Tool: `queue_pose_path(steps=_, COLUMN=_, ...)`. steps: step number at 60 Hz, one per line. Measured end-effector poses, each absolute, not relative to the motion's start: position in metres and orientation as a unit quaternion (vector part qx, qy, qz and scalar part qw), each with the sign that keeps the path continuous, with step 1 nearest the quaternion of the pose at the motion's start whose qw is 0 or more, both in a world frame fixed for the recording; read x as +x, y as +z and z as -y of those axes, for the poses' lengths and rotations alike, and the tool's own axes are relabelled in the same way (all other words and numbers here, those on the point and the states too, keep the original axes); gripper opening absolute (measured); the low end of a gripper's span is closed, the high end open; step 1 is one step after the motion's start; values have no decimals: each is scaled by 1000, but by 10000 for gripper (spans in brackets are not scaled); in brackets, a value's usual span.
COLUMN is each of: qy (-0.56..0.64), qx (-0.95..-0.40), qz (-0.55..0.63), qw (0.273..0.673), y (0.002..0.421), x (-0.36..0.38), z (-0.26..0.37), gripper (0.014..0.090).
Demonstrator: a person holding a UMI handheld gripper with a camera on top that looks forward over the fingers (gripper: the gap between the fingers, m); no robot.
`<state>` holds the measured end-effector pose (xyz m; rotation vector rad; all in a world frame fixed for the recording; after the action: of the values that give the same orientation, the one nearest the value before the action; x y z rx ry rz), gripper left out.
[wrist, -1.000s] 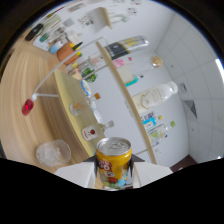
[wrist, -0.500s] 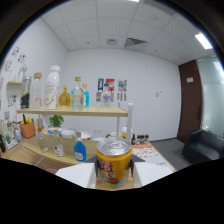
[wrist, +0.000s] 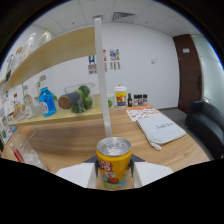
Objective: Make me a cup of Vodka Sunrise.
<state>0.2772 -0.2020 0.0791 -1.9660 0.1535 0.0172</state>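
Note:
A yellow and orange drink can [wrist: 114, 162] with a silver top stands upright between my two white fingers [wrist: 75, 175]. My gripper [wrist: 114, 177] is shut on the can, both fingers pressing its sides, and it hangs above the wooden table [wrist: 165, 150]. Beyond the can a wooden shelf unit holds a blue bottle [wrist: 46, 102], green fruit [wrist: 82, 97] and a yellow-lidded jar [wrist: 120, 95].
A white post [wrist: 102, 75] of the shelf rises just behind the can. A clear glass [wrist: 22, 150] stands to the left of the fingers. A white cloth bag [wrist: 160, 131] lies on the table to the right. A dark chair [wrist: 207, 122] and a brown door [wrist: 187, 70] lie further right.
The view has swung and dropped closer to the table and shelf. The can stays gripped between the fingers throughout.

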Motion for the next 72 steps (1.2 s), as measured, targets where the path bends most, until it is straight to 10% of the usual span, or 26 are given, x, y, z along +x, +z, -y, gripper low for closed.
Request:
queue_pose_path(steps=41, qy=-19, qx=-850, qz=-55, qw=524, y=42, x=277, z=223, gripper=542)
queue_pose_path(steps=52, qy=-57, qx=-850, qz=-53, qw=521, y=67, x=281, z=239, gripper=842)
queue_pose_path(steps=72, qy=-45, qx=-826, qz=-26, qw=561, y=159, x=180, z=293, gripper=856)
